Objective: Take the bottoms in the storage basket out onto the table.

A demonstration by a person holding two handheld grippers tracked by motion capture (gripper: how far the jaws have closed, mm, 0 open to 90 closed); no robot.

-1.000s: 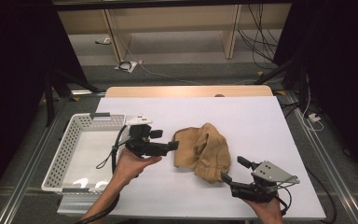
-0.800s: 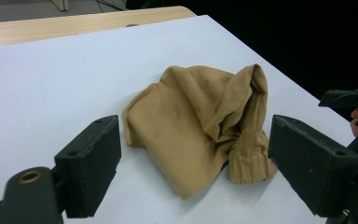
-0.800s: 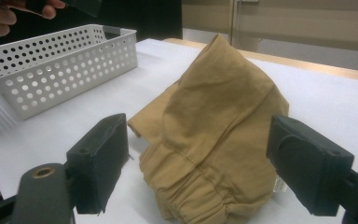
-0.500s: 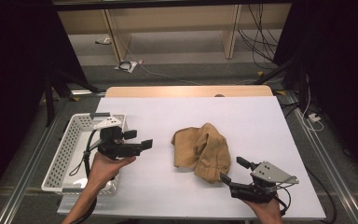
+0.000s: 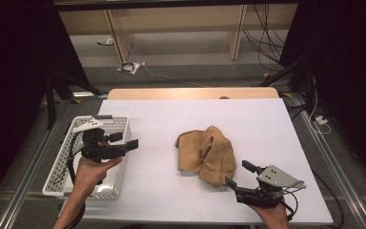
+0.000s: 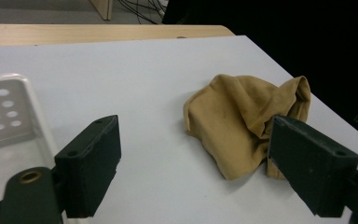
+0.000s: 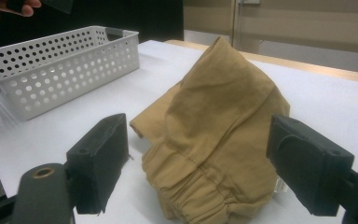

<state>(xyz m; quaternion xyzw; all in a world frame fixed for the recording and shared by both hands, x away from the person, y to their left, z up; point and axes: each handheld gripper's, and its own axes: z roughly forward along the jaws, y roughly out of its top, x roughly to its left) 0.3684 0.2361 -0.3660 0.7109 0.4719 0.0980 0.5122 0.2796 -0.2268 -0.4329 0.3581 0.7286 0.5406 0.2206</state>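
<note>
A white perforated plastic basket (image 5: 116, 125) is seen at the table's (image 5: 267, 119) left edge; its contents cannot be told. A crumpled tan cloth garment (image 5: 207, 155) lies well right of the basket. The left gripper (image 5: 127, 145) is held above the basket's right wall, jaws wide, empty. The right gripper (image 5: 240, 179), jaws wide, empty, is just beside the garment; its view reveals an elastic waistband.

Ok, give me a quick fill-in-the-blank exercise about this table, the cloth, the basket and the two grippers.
1. The tan cloth lies crumpled on the white ____.
2. The left gripper hovers beside the perforated white ____, its jaws spread apart.
3. The right gripper has its jaws ____, pointing at the cloth's near edge.
4. The elastic waistband of the cloth faces the ____ gripper.

Missing words: table; basket; open; right
</note>
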